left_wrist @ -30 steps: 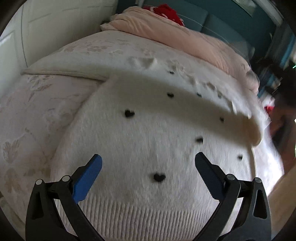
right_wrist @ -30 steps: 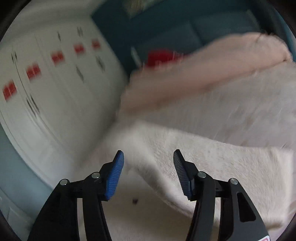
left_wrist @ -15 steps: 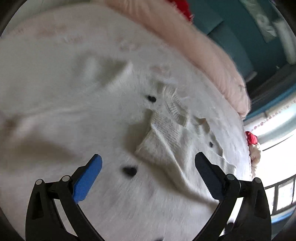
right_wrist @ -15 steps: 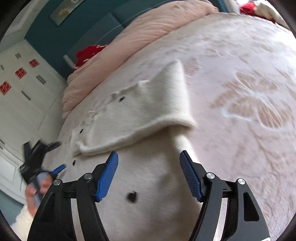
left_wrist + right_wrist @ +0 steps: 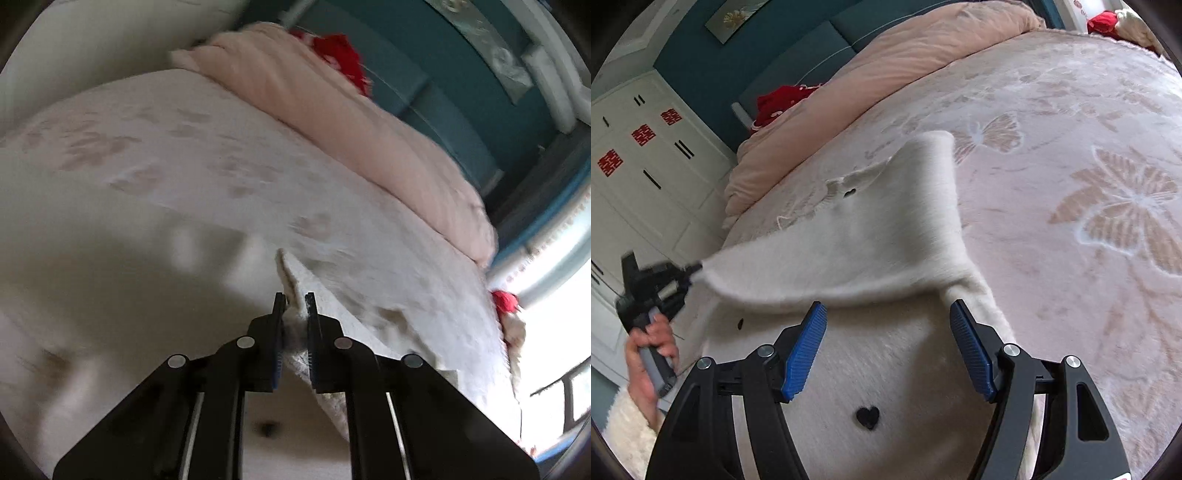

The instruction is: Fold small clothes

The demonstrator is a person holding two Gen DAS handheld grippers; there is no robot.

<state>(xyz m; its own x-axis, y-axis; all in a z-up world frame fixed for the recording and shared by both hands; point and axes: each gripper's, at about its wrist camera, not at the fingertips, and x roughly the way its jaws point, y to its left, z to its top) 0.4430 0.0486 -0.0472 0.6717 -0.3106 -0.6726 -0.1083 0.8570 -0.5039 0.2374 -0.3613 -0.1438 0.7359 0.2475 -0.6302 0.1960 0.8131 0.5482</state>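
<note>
A white fuzzy sweater (image 5: 894,369) with small black hearts lies on the bed. One sleeve (image 5: 871,236) is folded across the body. My left gripper (image 5: 294,314) is shut on the sleeve cuff (image 5: 295,280) and holds it just above the sweater; it also shows at the left of the right wrist view (image 5: 690,271), pulling the cuff leftward. My right gripper (image 5: 890,343) is open and empty, hovering low over the sweater's body, just below the folded sleeve edge.
The bed has a pale pink cover (image 5: 1089,184) with butterfly patterns. A rolled pink duvet (image 5: 886,62) lies along the head end with a red item (image 5: 783,103) beside it. White wardrobes (image 5: 639,155) stand to the left. A window (image 5: 561,302) is at right.
My left gripper has closed on the sleeve cuff and lifted it across the body to the left. My right gripper swung over the sweater and stays open.
</note>
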